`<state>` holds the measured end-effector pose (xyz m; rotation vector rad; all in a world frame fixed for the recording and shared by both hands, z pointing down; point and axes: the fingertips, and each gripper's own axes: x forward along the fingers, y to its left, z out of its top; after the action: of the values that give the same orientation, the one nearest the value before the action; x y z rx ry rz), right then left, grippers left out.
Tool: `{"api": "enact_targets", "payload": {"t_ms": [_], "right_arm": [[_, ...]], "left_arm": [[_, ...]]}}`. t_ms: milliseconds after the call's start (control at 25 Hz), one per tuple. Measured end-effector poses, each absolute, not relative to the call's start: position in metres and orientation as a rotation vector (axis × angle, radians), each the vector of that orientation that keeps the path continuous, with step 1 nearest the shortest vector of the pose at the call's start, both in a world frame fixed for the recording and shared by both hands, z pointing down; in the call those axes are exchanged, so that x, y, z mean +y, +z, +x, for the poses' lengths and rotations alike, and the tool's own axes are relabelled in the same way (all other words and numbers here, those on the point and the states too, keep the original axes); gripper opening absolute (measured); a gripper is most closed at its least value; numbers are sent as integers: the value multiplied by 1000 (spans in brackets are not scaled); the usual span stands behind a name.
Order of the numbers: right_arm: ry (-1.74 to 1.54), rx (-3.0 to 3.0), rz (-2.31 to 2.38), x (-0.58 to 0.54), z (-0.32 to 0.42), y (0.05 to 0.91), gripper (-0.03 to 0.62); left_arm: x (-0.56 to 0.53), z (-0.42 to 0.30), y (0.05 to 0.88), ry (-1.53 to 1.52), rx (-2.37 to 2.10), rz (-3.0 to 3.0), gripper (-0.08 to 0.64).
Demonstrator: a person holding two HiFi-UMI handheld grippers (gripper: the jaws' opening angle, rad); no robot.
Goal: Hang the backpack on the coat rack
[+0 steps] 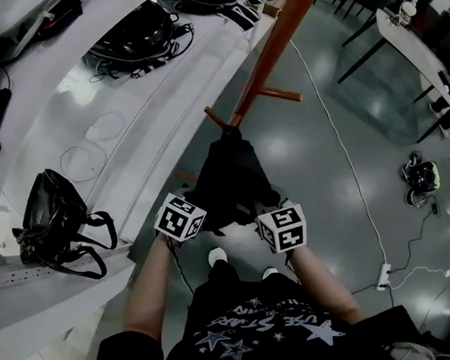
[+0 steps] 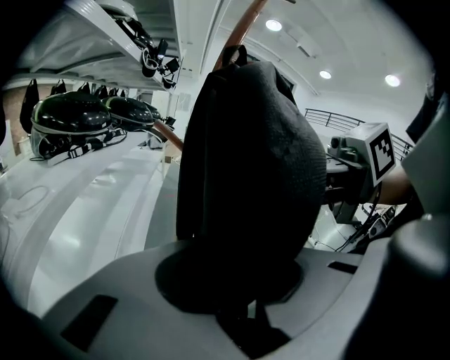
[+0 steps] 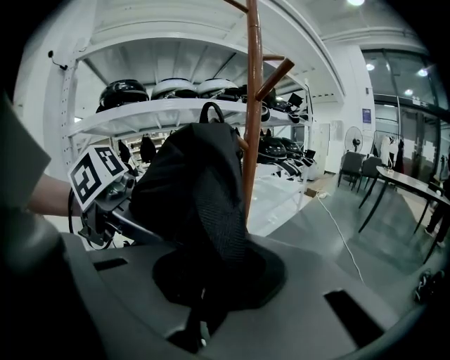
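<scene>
White shelf (image 1: 160,102) bears a handbag (image 1: 52,217) only the head view shows; left gripper (image 2: 242,313) and right gripper (image 3: 193,320) pinch the backpack (image 1: 232,174).

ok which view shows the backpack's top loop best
The right gripper view: the top loop stands clear above the backpack, beside the coat rack pole. The left gripper view shows only a sliver of it; in the head view it merges into dark fabric.

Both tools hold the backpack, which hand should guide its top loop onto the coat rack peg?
Right, probably. The right tool grips the backpack with its loop beside the coat rack pole; the left tool sees mostly backpack.
</scene>
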<state>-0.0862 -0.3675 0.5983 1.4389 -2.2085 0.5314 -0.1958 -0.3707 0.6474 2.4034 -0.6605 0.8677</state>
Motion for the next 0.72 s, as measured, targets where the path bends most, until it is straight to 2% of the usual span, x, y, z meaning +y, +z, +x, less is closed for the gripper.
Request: {"api": "enact_targets", "payload": {"t_ms": [720], "right_arm": [[533, -2245, 1410, -383, -101, 598, 18]], "left_arm": [[-395, -207, 647, 891, -645, 2423, 94]]}}
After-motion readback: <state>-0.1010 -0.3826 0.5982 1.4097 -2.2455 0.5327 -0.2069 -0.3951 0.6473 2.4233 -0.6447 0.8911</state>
